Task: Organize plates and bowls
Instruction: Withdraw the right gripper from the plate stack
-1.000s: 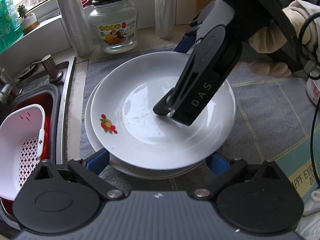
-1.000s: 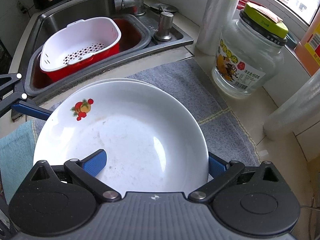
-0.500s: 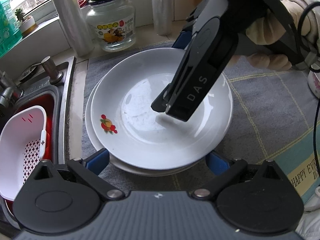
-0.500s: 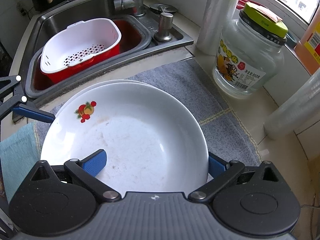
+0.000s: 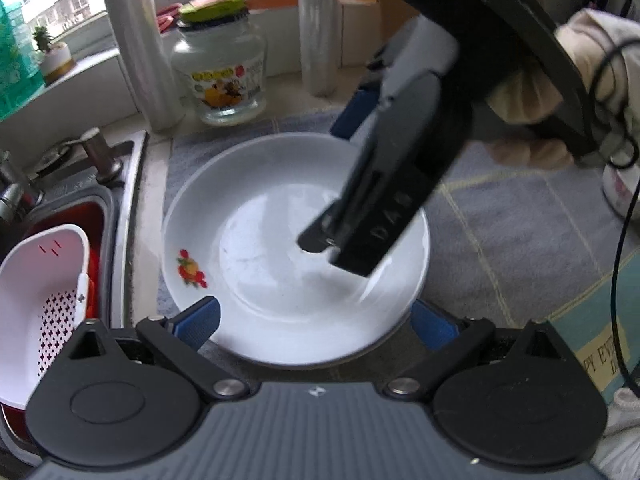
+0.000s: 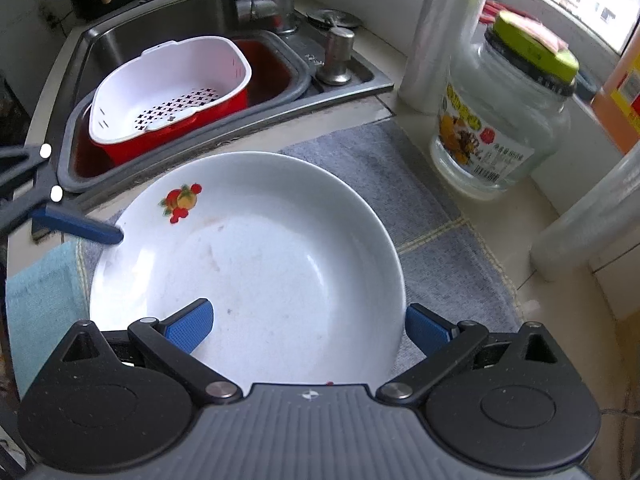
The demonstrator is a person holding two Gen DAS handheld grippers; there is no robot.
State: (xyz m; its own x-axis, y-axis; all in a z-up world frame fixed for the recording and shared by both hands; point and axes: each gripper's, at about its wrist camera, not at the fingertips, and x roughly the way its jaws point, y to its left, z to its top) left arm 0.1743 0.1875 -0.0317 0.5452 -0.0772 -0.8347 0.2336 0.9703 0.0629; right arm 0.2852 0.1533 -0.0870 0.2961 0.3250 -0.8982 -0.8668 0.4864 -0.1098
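On the grey cloth mat (image 6: 404,184) beside the sink sits the white fruit-printed ceramic plate (image 6: 256,264) — right gripper (image 6: 308,324) nearer, one finger over its bowl, while left gripper (image 5: 316,320) hangs near — both jaws wide, empty.

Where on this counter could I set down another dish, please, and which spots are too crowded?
The grey mat lies bare between the white plate and the glass jar, and also right of the plate toward the teal cloth. It is crowded along the windowsill by the jar and wrap rolls, and at the sink, where the white colander fills the red basin.
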